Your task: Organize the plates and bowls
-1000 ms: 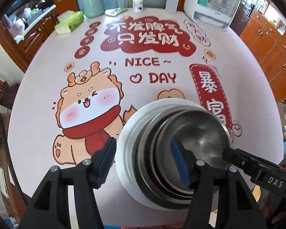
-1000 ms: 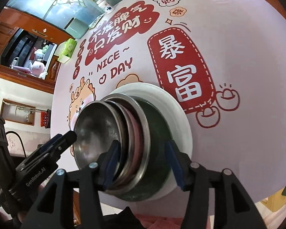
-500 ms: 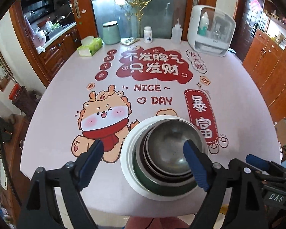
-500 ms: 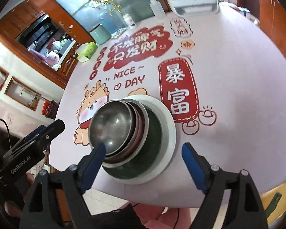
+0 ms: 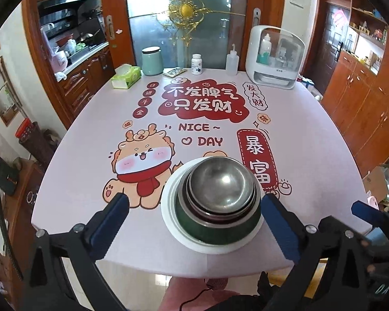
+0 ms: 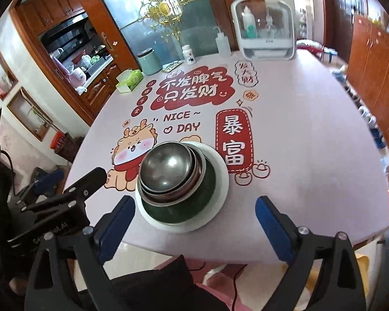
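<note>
Stack of dishes (image 5: 215, 204) sits near the front edge of the table (image 5: 311, 134), nested: steel bowl (image 5: 220, 181) on top, more steel rims under it, a dark green bowl (image 5: 194, 223) below those, white plate (image 5: 168, 207) at the bottom. Exact count of middle pieces can't be told.

Left gripper (image 5: 194, 223): jaws spread wide, have just been opening, nothing pressed by the pads. Blue pads (image 5: 111, 220) stand clear on either side of the stack; the stack appears between and just ahead of the fingertips, not touching either one. Gripper hangs above the table edge, tilted down at the stack.

Right gripper (image 6: 194, 220): jaws also wide, just been opening, empty. In the right wrist view the stack (image 6: 181, 181) lies ahead of the jaws, nearer the left-side pad (image 6: 119, 223) than the other one, apart from both. Left gripper body shows at that jaw's outer left side.

Beyond the jaws, far end of the table: green canister (image 5: 152, 61), tissue box (image 5: 125, 77), white pill bottle (image 5: 196, 64), squeeze bottle (image 5: 231, 63), white countertop box (image 5: 275, 57) with bottles inside. Cartoon tablecloth print runs ahead of the stack. Person's dark sleeve (image 6: 153, 285) shows behind the right jaws at the bottom.
</note>
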Demonstrator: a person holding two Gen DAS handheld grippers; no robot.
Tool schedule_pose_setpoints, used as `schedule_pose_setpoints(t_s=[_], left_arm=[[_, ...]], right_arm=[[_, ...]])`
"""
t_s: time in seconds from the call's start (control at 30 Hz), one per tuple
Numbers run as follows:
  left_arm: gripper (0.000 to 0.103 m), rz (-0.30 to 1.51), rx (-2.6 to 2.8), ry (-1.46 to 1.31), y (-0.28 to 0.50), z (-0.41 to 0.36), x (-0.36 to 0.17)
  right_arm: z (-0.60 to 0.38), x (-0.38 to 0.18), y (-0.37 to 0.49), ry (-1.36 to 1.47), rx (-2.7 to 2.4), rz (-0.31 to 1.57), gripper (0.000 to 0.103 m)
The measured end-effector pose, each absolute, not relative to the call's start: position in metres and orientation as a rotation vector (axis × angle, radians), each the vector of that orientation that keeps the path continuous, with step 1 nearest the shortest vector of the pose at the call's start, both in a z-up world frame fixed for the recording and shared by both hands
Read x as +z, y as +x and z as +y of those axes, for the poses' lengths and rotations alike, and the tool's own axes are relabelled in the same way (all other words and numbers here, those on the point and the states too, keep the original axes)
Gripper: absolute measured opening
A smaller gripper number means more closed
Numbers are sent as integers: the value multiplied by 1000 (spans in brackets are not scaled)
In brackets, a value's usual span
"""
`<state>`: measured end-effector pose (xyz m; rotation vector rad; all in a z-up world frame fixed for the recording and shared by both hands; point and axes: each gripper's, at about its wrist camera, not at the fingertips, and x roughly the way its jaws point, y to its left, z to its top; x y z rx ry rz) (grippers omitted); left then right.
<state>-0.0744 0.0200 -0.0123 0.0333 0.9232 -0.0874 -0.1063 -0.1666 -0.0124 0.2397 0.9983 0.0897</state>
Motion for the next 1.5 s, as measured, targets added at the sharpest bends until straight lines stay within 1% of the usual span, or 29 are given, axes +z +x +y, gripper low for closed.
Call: schedule_pose_setpoints(t_s=[0.1,0.17,0.7,1.5], left_arm=[[101,898,-58,25,-86,22,-8],[101,885,-46,27,-91,24,-6],[102,857,8,50,-107,29,-2],[102,841,16,56,-102,32,2]], right_arm=[[-163,-11,-118,216,31,985,96],[-165,-12,-126,230,21,977,103],[-158,-18,-137,259,10,988,103],[-149,-20,-130,251,32,1001,103]])
